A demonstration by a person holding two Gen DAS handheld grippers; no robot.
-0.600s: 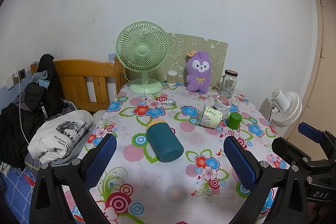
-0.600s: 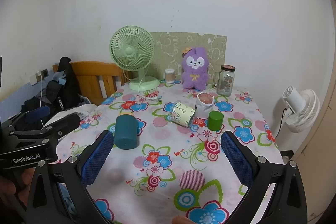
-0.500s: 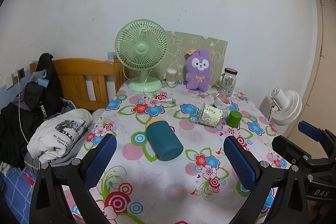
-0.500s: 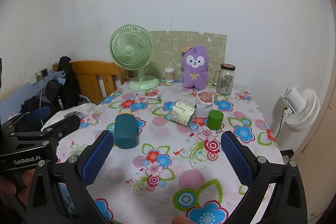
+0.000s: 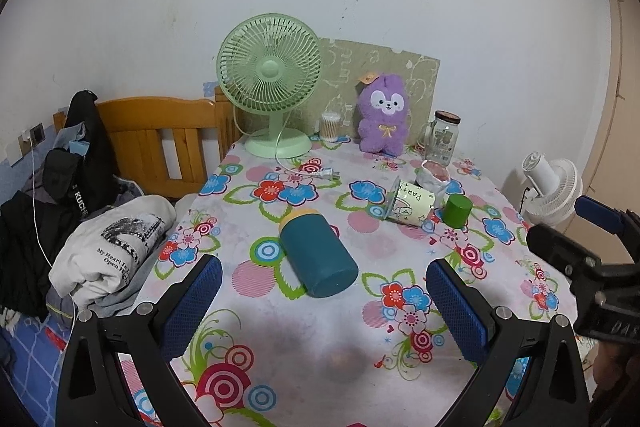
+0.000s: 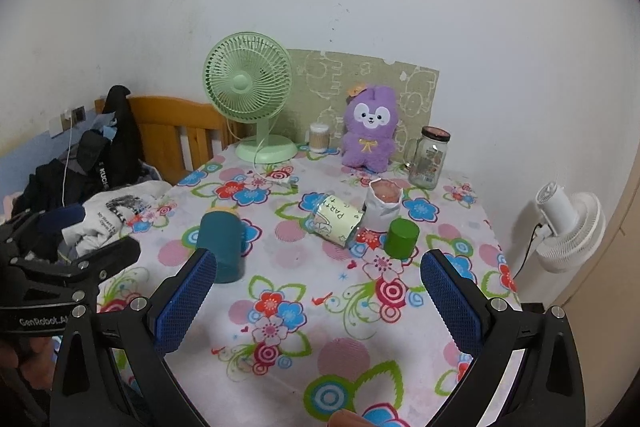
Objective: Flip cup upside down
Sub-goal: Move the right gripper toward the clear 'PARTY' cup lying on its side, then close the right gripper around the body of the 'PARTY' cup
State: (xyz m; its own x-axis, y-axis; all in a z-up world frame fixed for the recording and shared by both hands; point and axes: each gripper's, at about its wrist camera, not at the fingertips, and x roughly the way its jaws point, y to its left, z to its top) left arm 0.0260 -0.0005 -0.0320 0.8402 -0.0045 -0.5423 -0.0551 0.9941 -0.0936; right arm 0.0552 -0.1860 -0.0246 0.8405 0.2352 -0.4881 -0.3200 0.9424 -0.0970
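Note:
A teal cup [image 5: 318,254] lies on its side on the flowered tablecloth [image 5: 260,327], base toward me, with a yellow rim at its far end. It also shows in the right wrist view [image 6: 222,247], at the left. My left gripper [image 5: 324,311] is open and empty, hovering just in front of the cup. My right gripper [image 6: 316,303] is open and empty above the table's near right part. A clear glass with a "PARTY" label [image 5: 408,205] lies on its side further back; it also shows in the right wrist view [image 6: 334,221].
A small green cup [image 6: 401,238] stands upside down beside a white paper bag [image 6: 384,203]. A green fan [image 5: 270,83], purple plush toy [image 5: 384,117], glass jar [image 5: 442,137] and swab pot line the back. Clothes [image 5: 108,247] lie left; a white fan [image 5: 554,183] stands right.
Both grippers have drifted slightly forward and stay open. The cup and the other objects have not moved.

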